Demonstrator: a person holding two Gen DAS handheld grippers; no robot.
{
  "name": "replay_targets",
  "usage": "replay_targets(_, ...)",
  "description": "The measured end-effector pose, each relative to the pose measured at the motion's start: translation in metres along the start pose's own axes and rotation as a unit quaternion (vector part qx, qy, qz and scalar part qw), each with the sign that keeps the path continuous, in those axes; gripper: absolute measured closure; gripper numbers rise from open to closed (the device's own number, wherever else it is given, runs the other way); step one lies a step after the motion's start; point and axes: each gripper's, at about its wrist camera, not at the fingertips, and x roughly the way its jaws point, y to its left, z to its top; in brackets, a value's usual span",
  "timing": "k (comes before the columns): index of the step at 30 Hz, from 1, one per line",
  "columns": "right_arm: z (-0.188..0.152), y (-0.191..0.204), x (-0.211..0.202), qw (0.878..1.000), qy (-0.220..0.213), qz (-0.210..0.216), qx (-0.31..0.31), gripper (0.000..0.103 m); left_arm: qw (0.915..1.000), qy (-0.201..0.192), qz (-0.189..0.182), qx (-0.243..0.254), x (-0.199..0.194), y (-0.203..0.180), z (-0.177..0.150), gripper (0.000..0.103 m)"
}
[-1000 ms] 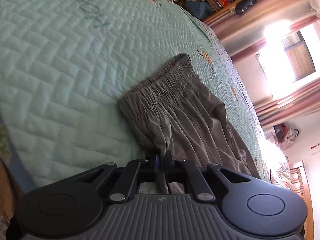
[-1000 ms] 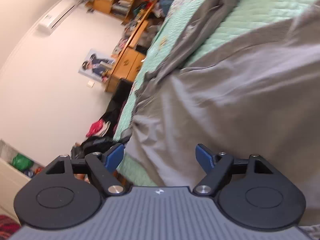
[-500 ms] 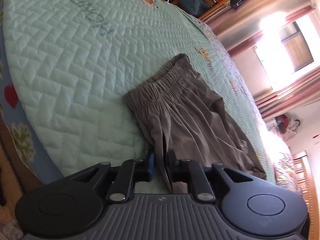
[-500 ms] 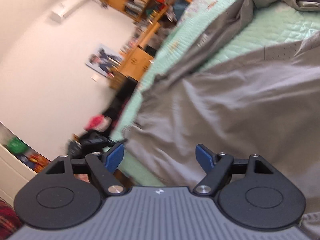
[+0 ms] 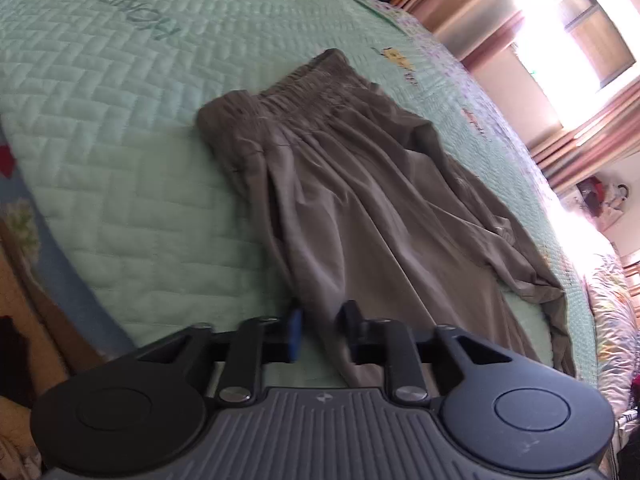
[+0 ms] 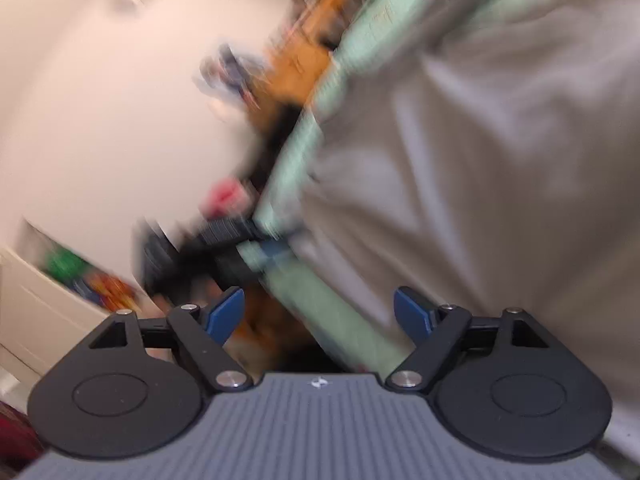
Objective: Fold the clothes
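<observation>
Grey trousers [image 5: 360,200] lie across the green quilt [image 5: 120,140], window [image 5: 580,32] glaring beyond; my left claw [image 5: 320,330] is slightly apart w/ fabric running between, right claw [image 6: 318,312] wide apart, holding nothing.

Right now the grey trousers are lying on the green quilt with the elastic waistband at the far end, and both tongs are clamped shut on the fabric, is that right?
Not quite. The right tongs stand wide open with nothing between them, as the right wrist view shows. The left tongs have parted too, the cloth lying loose between them. The grey trousers do lie on the green quilt, waistband far.
</observation>
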Motion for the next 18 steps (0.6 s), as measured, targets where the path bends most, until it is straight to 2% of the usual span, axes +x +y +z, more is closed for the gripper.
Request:
replay_targets(4, -0.006, 0.017, 0.001, 0.999, 0.031, 0.0, -0.033, 0.021, 0.9999, 0.005, -0.011, -0.006, -0.007, 0.01, 0.003, 0.089)
replay_targets(7, 0.004, 0.016, -0.011, 1.0, 0.002, 0.023, -0.014, 0.02, 0.9999, 0.008, -0.014, 0.0, -0.013, 0.01, 0.001, 0.087)
replay_targets(9, 0.011, 0.016, -0.021, 0.999, -0.03, 0.027, -0.014, 0.02, 0.9998, 0.008, -0.019, 0.003, -0.017, 0.011, 0.0, 0.081)
replay_targets(11, 0.016, 0.009, -0.025, 0.998, -0.049, 0.03, -0.001, 0.02, 0.9998, 0.009, -0.02, 0.003, -0.019, 0.011, -0.002, 0.08)
replay_targets(12, 0.016, 0.003, -0.025, 0.998, -0.047, 0.028, 0.01, 0.019, 0.9998, 0.01, -0.018, 0.003, -0.021, 0.012, -0.003, 0.079)
replay_targets(14, 0.009, -0.009, -0.016, 0.999, -0.016, 0.006, 0.038, 0.02, 0.9998, 0.011, -0.018, 0.001, -0.025, 0.012, -0.005, 0.079)
replay_targets(18, 0.002, -0.001, -0.035, 0.998, -0.039, 0.032, 0.034, 0.02, 0.9994, -0.005, -0.022, 0.026, -0.045, 0.004, -0.012, 0.079)
